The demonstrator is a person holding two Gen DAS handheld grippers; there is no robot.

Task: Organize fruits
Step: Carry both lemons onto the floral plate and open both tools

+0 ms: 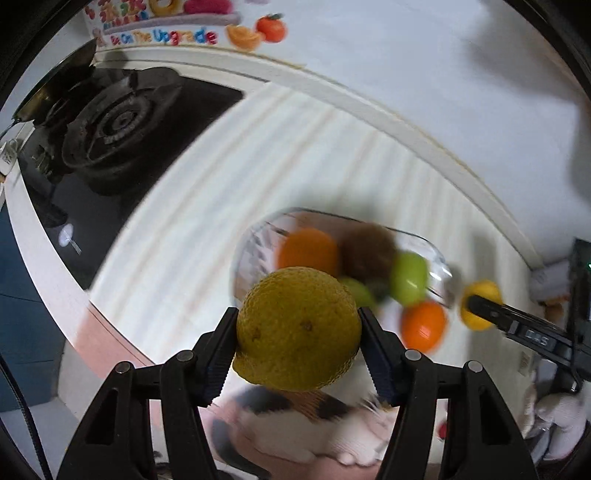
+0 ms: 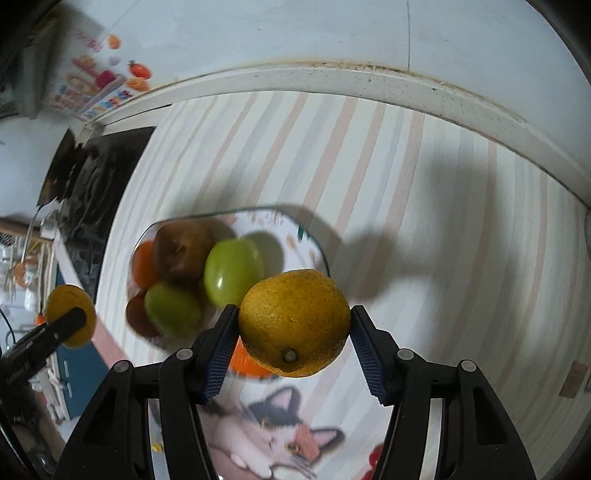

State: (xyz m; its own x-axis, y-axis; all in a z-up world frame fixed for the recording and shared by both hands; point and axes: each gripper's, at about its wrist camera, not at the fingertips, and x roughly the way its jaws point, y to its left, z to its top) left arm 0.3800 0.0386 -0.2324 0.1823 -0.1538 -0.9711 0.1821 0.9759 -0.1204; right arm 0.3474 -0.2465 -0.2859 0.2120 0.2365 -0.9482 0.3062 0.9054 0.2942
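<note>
My left gripper (image 1: 297,332) is shut on a rough yellow-green citrus fruit (image 1: 298,326), held above the striped mat. In the right wrist view my right gripper (image 2: 293,328) is shut on a smoother yellow-orange citrus fruit (image 2: 294,323). Below both stands a clear glass bowl (image 2: 314,236) with green fruits (image 2: 233,271), a brown fruit (image 2: 181,247) and orange fruits (image 2: 143,264). The bowl (image 1: 255,240) is blurred in the left wrist view, with an orange fruit (image 1: 424,325) beside it. Each camera catches the other gripper with its fruit: the right one (image 1: 480,309), the left one (image 2: 70,320).
A black gas stove (image 1: 110,125) lies left of the striped mat (image 2: 424,221), which carries a cat picture (image 2: 273,435) at its near end. A white wall ledge (image 2: 369,81) runs behind. A fruit sticker (image 1: 271,27) is on the wall.
</note>
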